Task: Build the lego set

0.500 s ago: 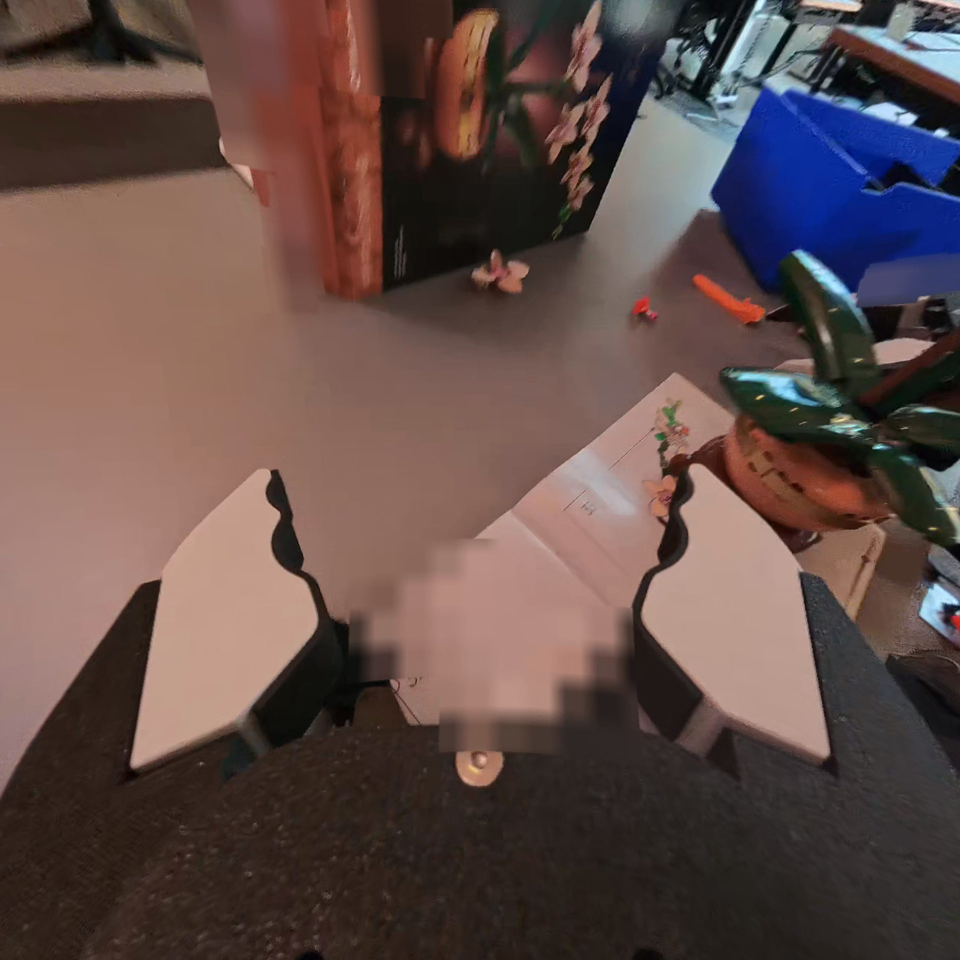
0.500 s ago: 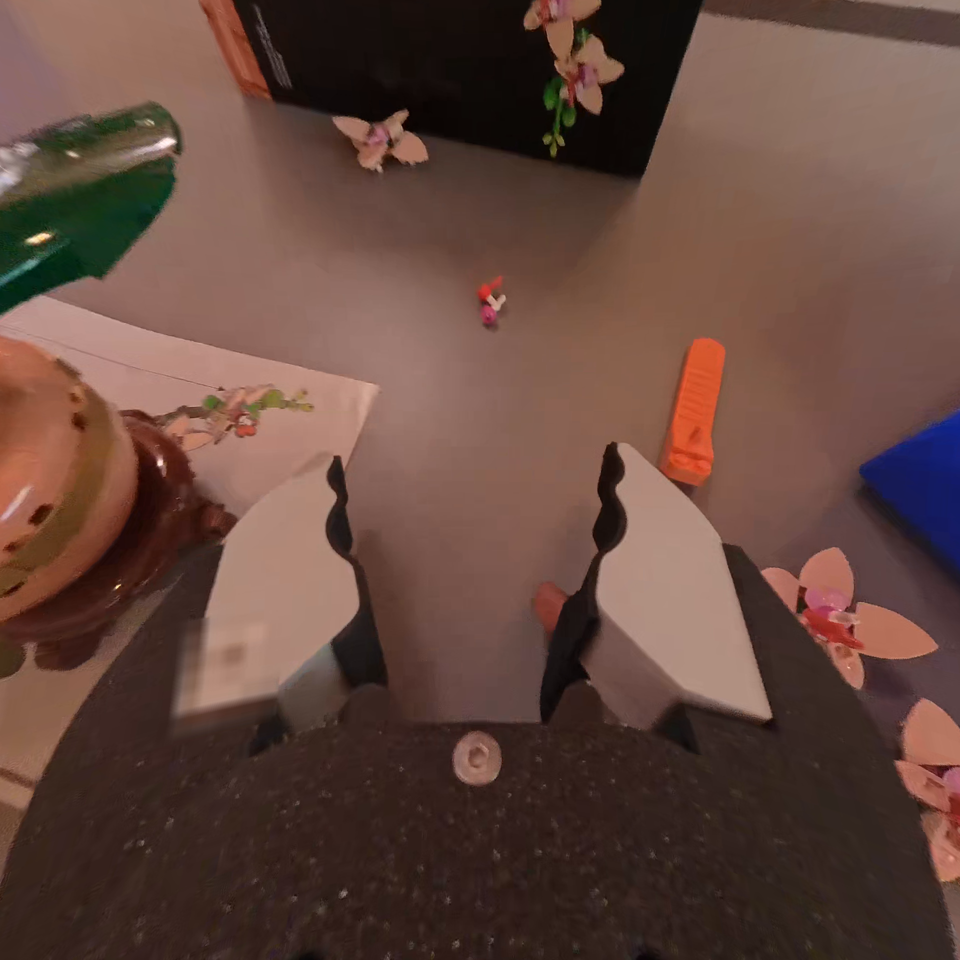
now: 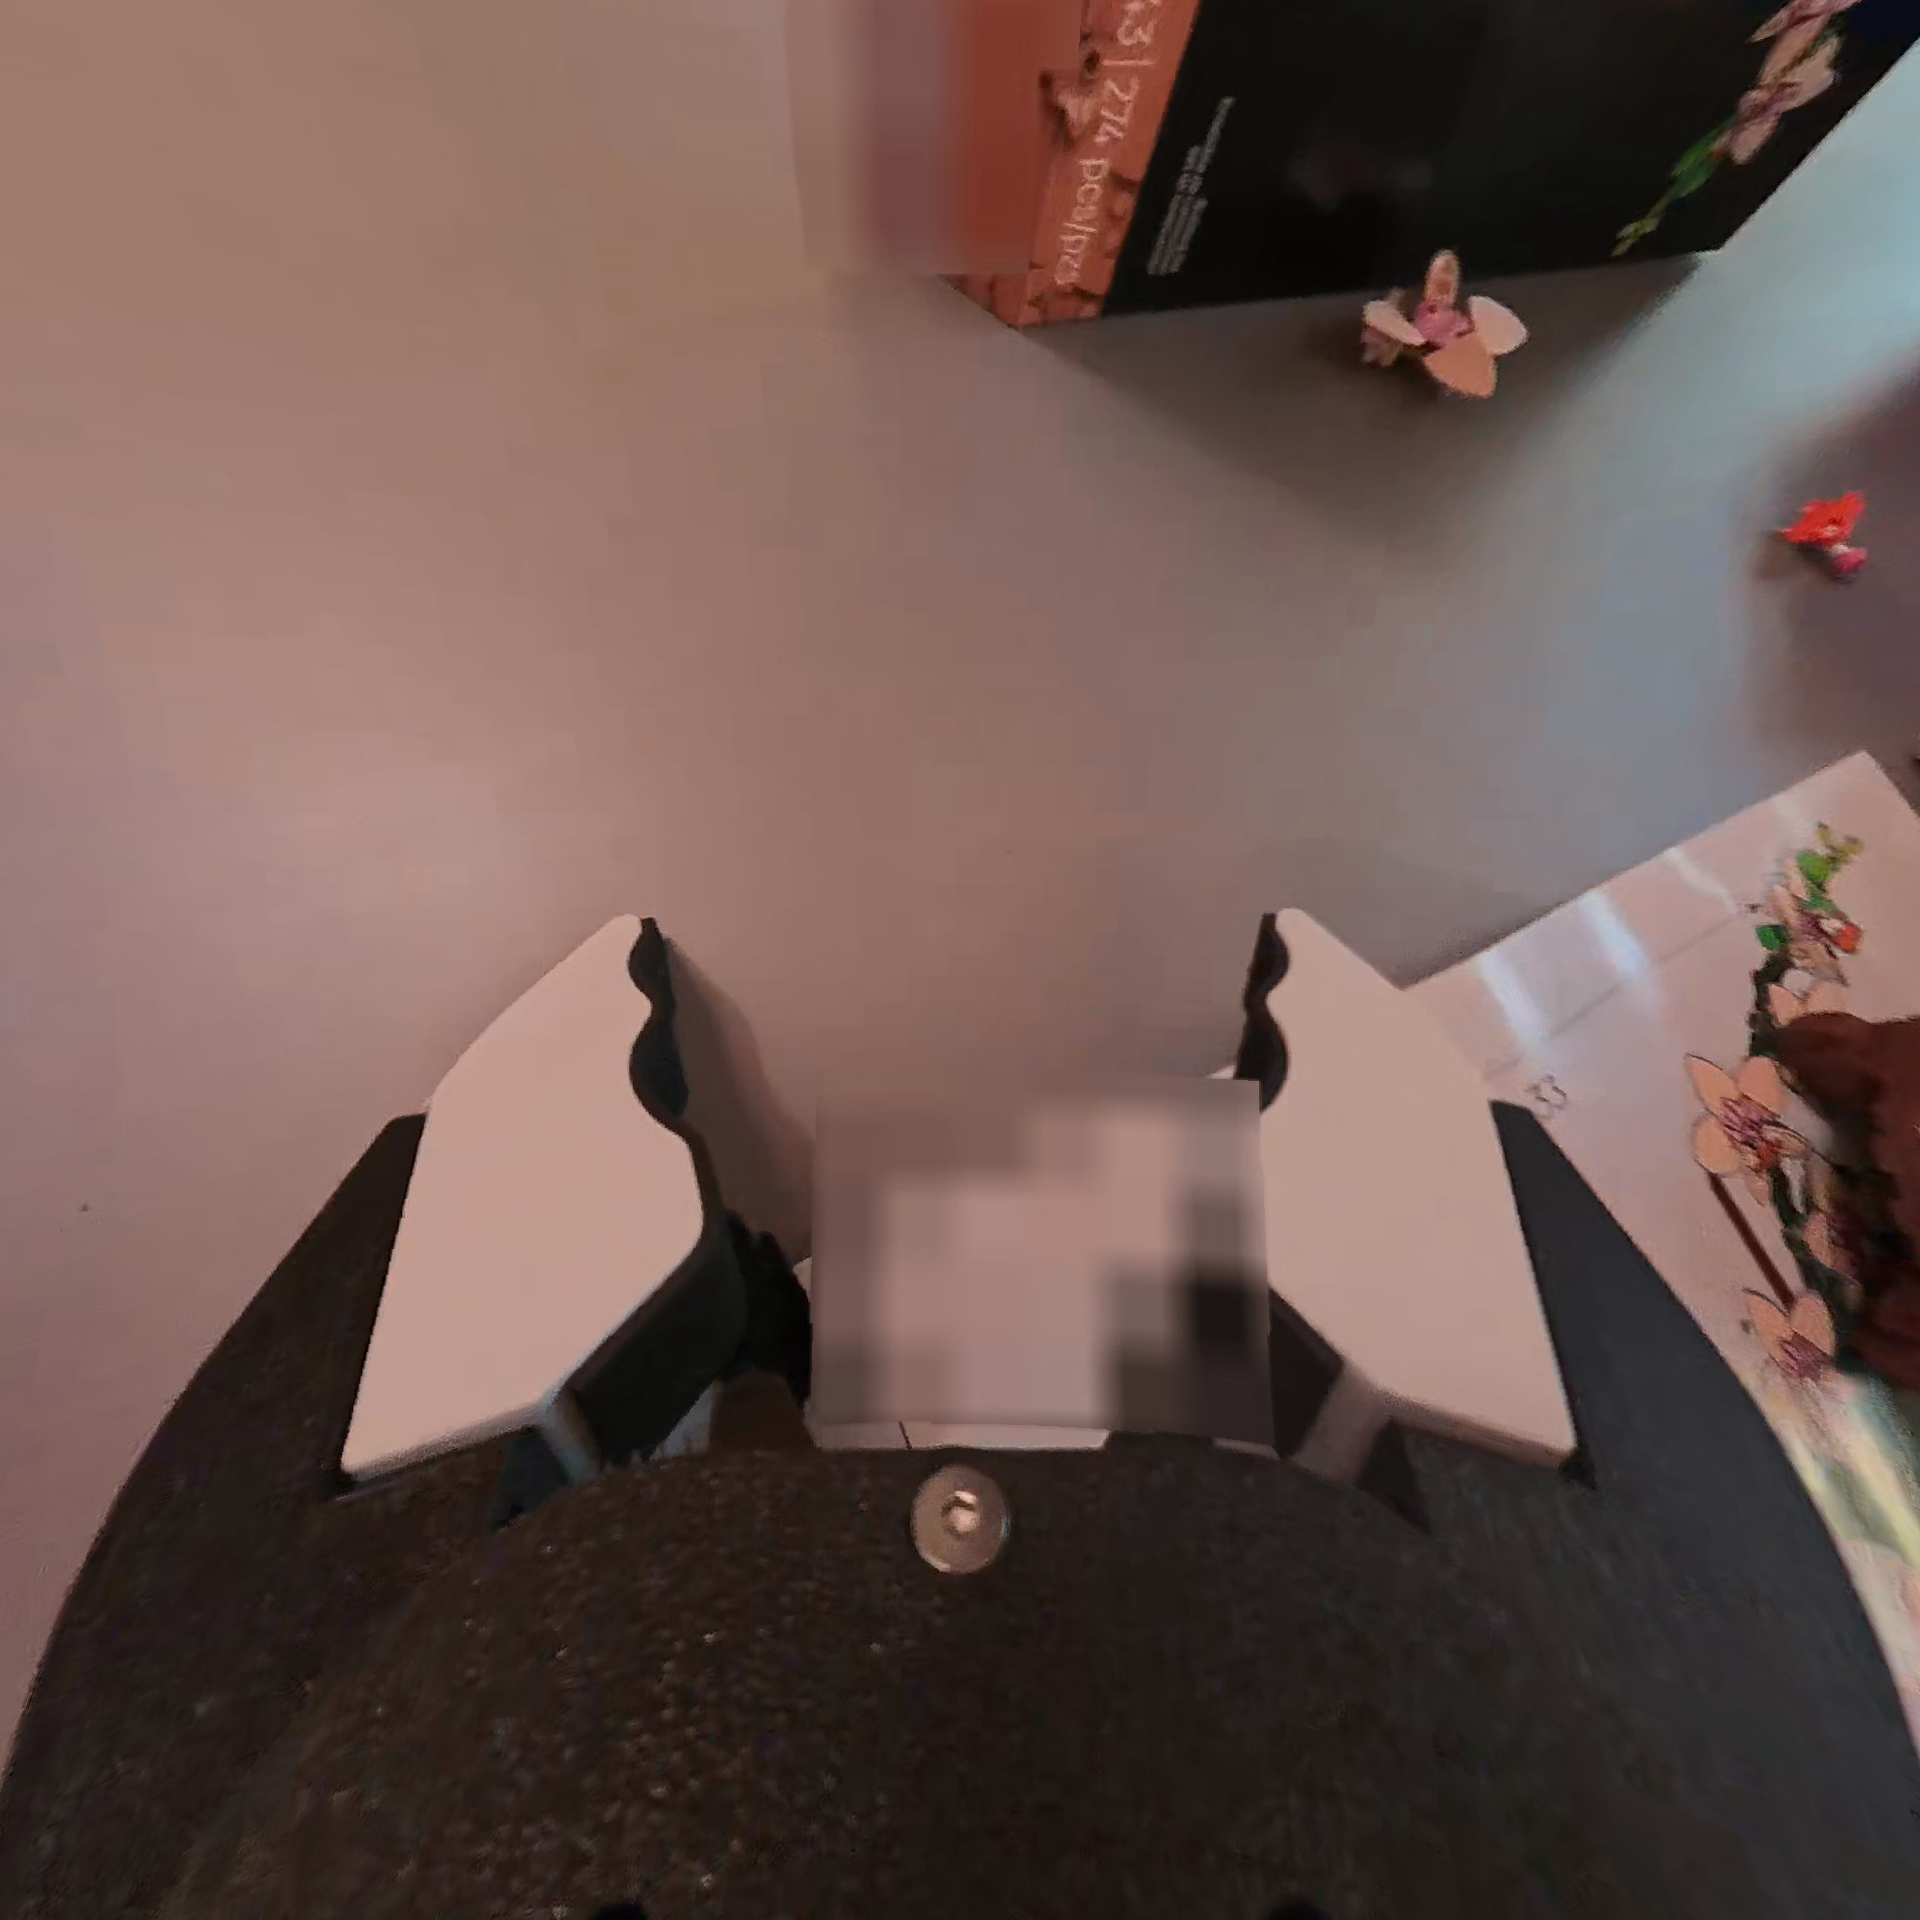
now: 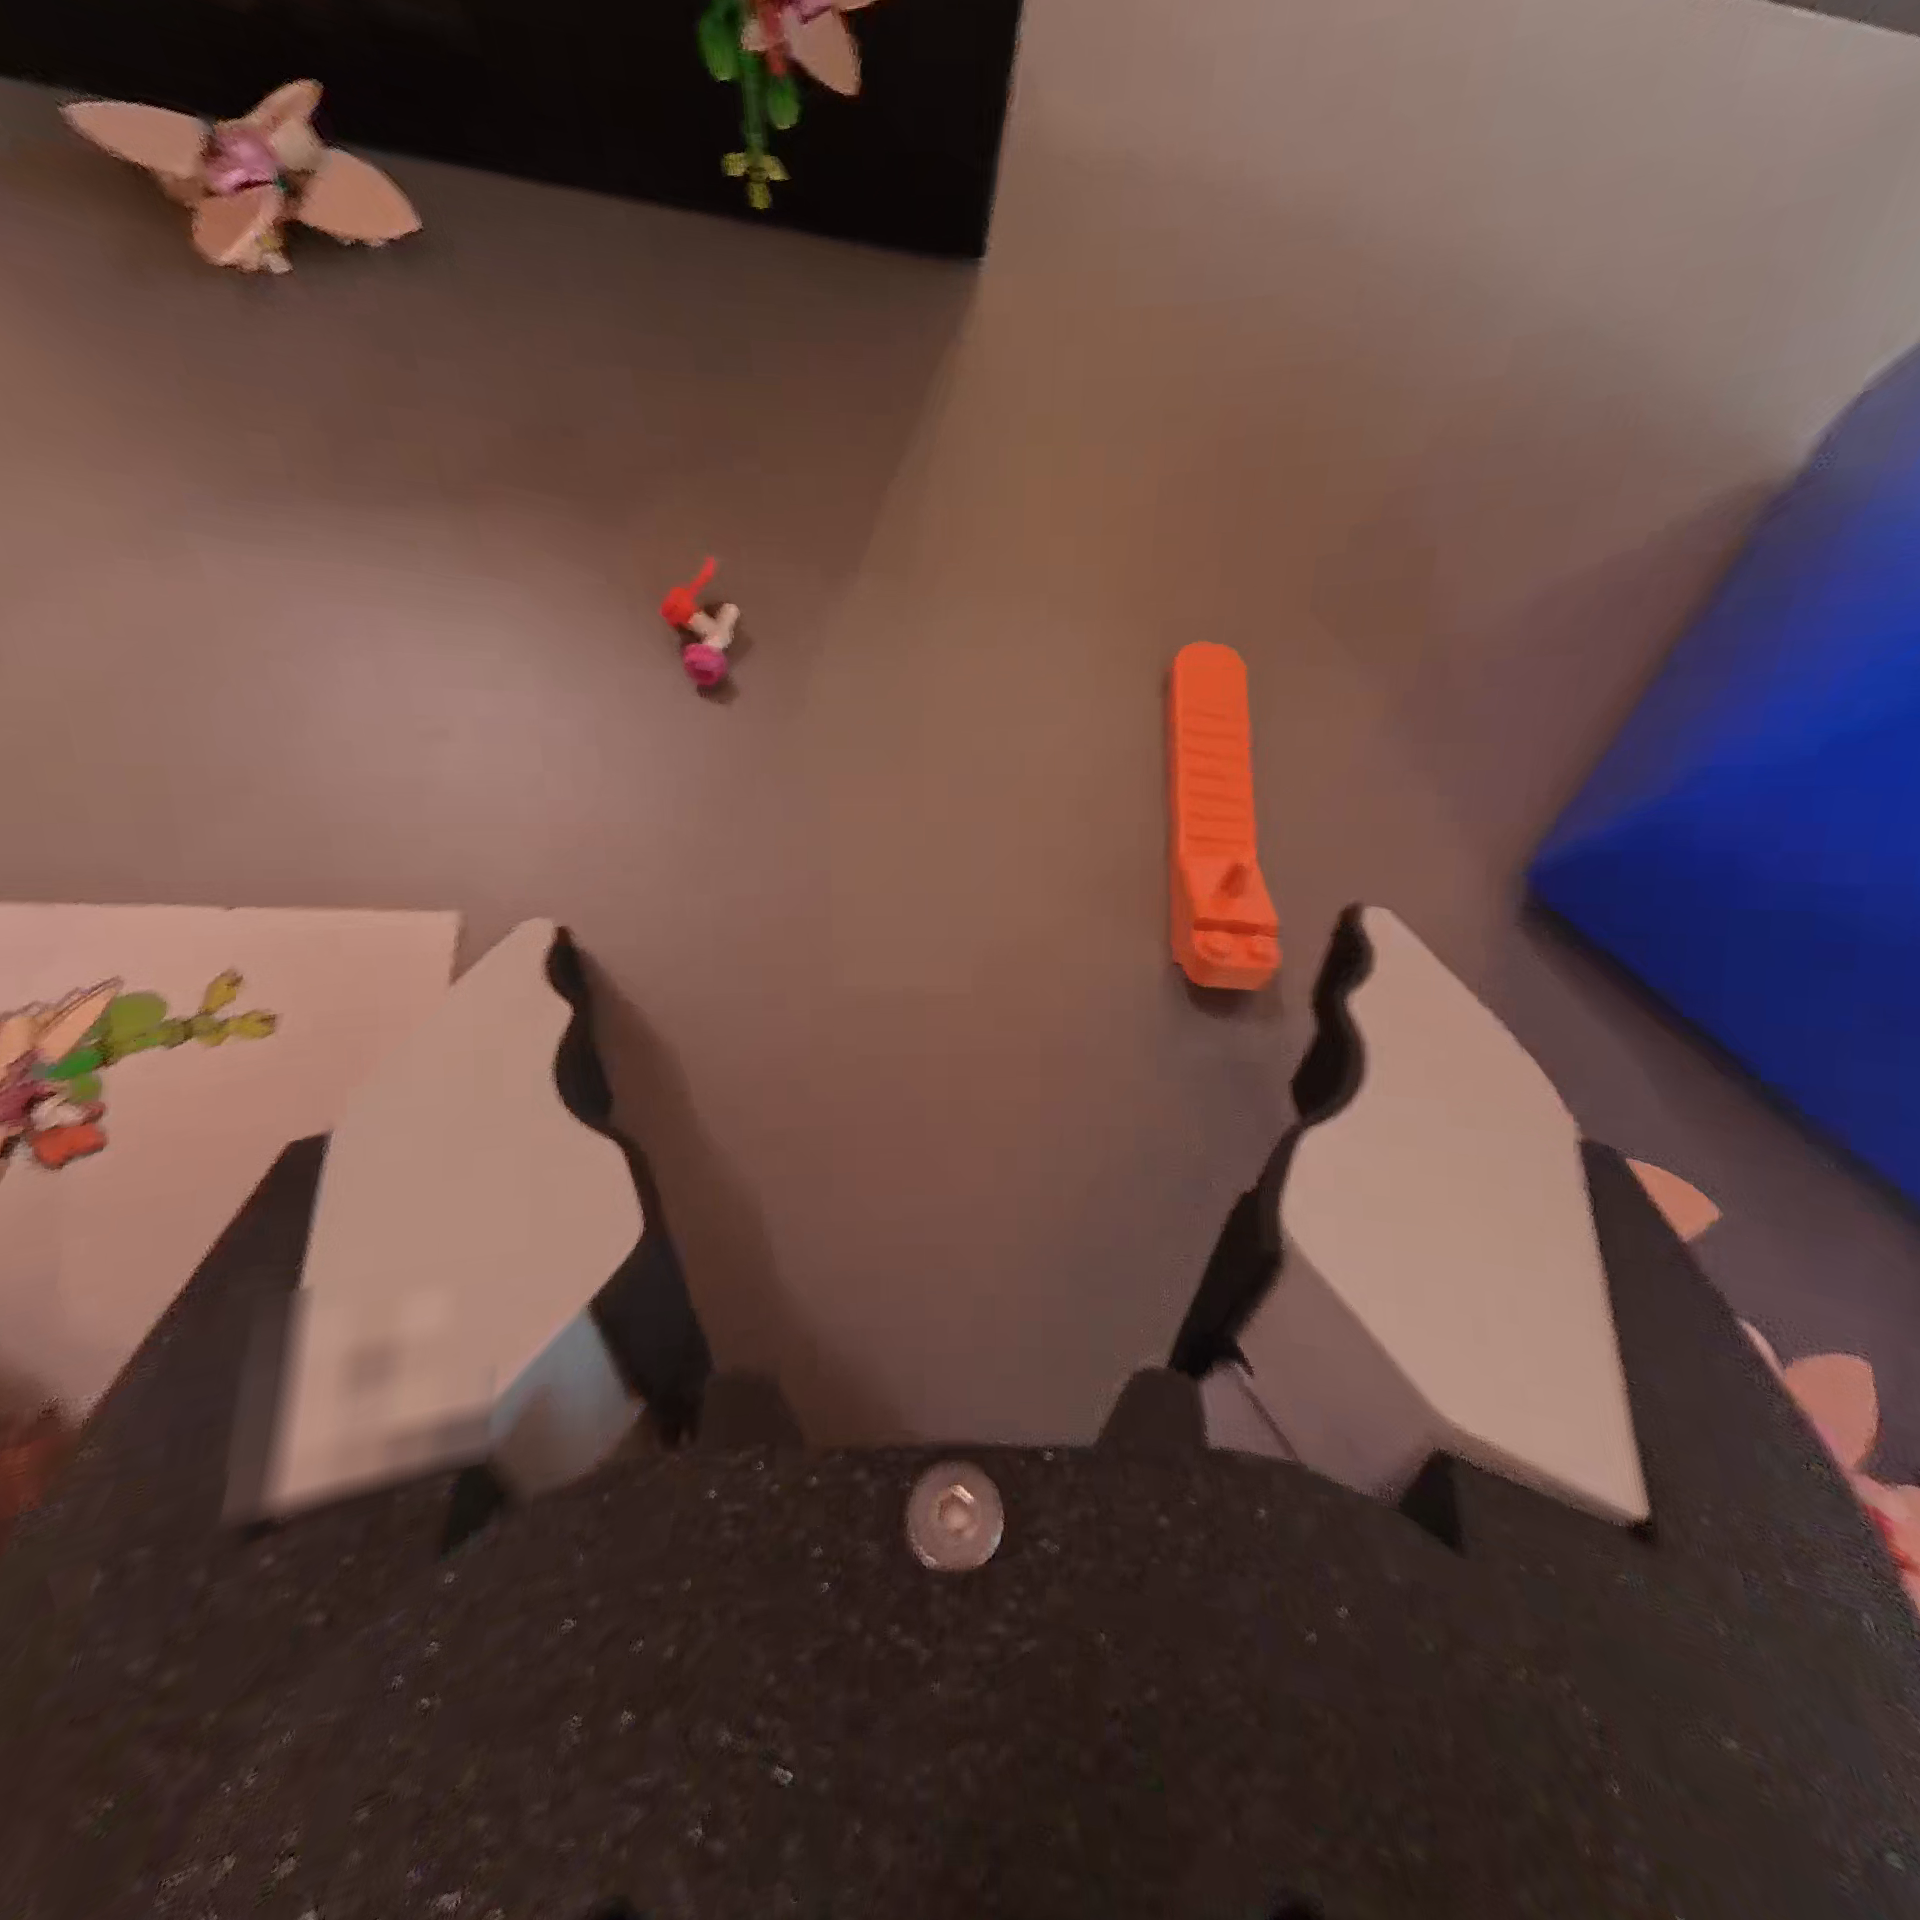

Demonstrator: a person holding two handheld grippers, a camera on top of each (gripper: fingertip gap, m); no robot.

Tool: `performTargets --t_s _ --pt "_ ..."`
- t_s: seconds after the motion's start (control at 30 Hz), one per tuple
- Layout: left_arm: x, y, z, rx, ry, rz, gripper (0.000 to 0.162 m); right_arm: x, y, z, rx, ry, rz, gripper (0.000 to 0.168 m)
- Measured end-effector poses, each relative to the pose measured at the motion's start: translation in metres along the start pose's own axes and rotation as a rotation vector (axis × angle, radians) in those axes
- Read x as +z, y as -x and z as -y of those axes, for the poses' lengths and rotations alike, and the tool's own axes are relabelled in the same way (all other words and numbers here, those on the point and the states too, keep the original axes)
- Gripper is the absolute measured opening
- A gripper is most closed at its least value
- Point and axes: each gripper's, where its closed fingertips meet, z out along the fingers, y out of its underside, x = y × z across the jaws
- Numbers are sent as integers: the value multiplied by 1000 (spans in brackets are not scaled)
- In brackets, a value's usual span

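Both grippers, left (image 3: 951, 982) and right (image 4: 956, 966), jaws spread and empty over counter (image 4: 935, 727); small red-pink piece (image 4: 701, 629) ahead, probably next pick.

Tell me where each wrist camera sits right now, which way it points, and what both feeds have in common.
Left wrist view: sits on the left claw, looking down along its open white fingers at bare grey table, set box ahead, instruction booklet at right.
Right wrist view: sits on the right claw, open, looking down at the orange brick separator, blue bin at right.
Shared: the loose orchid flower, the small red-pink piece, box and booklet.
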Motion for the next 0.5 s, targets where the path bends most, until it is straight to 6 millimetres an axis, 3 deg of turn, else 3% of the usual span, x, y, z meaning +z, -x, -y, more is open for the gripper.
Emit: performTargets --t_s 0.03,0.07,0.1,0.33,0.5 --pt "0 5 0 -10 -3 40 96 1 -4 1 0 -2 -34 140" --pt "-1 12 0 -23 -4 95 85 1 -5 2 -4 -5 -43 142" --pt "-1 18 0 -32 -3 142 84 1 -4 2 -7 -5 -36 141" --pt "-3 40 -5 -13 34 363 110 10 -5 -8 111 83 44 146" --pt "0 41 -10 -41 71 338 133 6 1 -13 113 99 91 147"
